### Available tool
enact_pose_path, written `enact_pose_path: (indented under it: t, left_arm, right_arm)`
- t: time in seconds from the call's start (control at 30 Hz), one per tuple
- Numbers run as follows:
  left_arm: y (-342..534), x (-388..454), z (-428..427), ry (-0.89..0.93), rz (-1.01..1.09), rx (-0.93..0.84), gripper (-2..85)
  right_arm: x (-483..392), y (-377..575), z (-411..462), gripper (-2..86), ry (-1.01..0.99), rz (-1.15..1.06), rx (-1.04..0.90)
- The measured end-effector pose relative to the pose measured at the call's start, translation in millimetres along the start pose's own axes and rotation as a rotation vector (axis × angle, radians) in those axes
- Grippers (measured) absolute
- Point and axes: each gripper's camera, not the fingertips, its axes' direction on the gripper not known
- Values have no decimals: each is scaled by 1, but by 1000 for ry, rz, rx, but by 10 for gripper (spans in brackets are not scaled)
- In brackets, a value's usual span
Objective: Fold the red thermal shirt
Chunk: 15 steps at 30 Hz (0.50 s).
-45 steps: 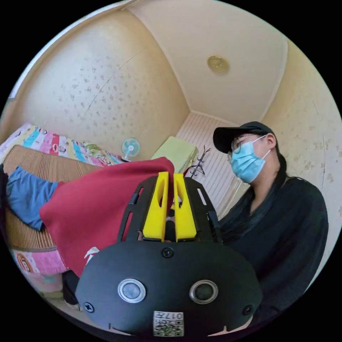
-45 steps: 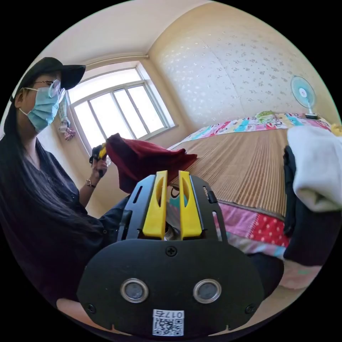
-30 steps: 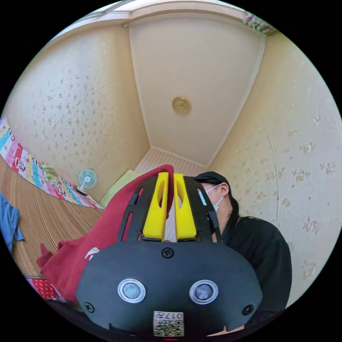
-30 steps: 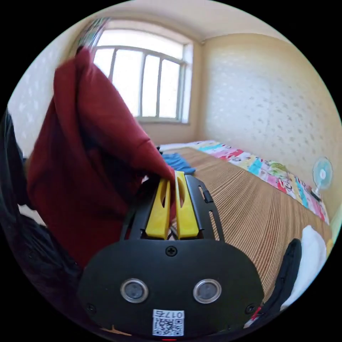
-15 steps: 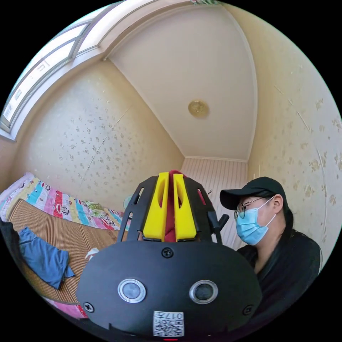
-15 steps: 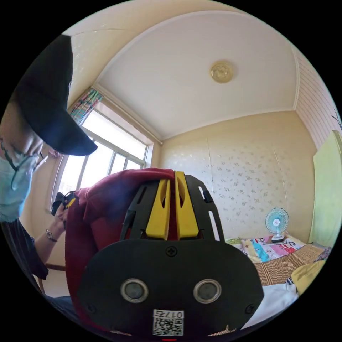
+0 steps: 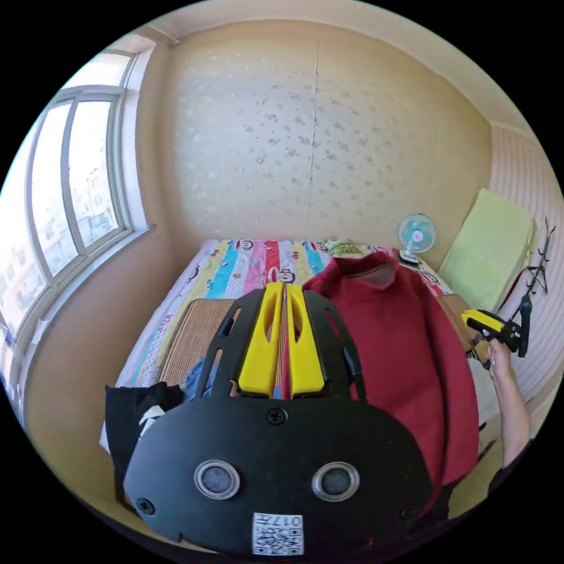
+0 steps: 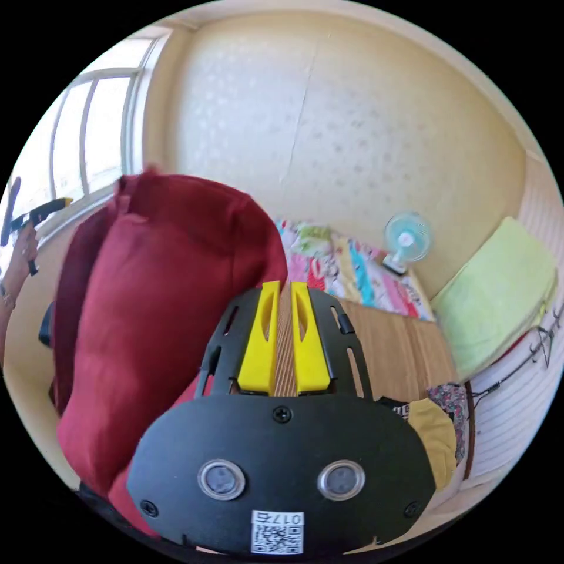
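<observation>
The bed (image 7: 194, 282), with its striped patterned sheet and woven mat (image 8: 388, 346), is seen spread out beyond both pairs of jaws, and the red thermal shirt (image 7: 405, 352) is held up in the air over it, hanging just to the right of the left gripper (image 7: 284, 341) and to the left of the right gripper (image 8: 285, 341). In the left gripper view the yellow jaws are drawn nearly together with a strip of red cloth between them, while in the right gripper view the jaws are narrowed to a slim gap through which the mat is seen, and whether the shirt's edge is pinched there cannot be told. A small fan (image 8: 405, 241) is seen far beyond the jaws against the wall, beside a green cushion (image 8: 493, 294).
</observation>
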Motion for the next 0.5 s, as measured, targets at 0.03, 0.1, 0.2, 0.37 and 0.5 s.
enact_pose_path:
  t: [0.03,0.1,0.2,0.37,0.5]
  left_arm:
    - [11,-1,13,33,11,-33,27]
    - [68,-9,66,67,18,-192,65]
    - [147,-31,119,47,-9,-377,89]
    - [232,-74,141,14,-138,-490,112]
    - [261,-70,139,-24,-75,-579,122]
  right_arm:
    - [-4,15,30,63,-52,-44,-50]
    - [-16,51,69,64,-126,-103,-104]
    - [-37,129,133,59,-349,-169,-236]
    - [-63,230,210,59,-671,-107,-381]
    - [-85,255,245,55,-658,-139,-453]
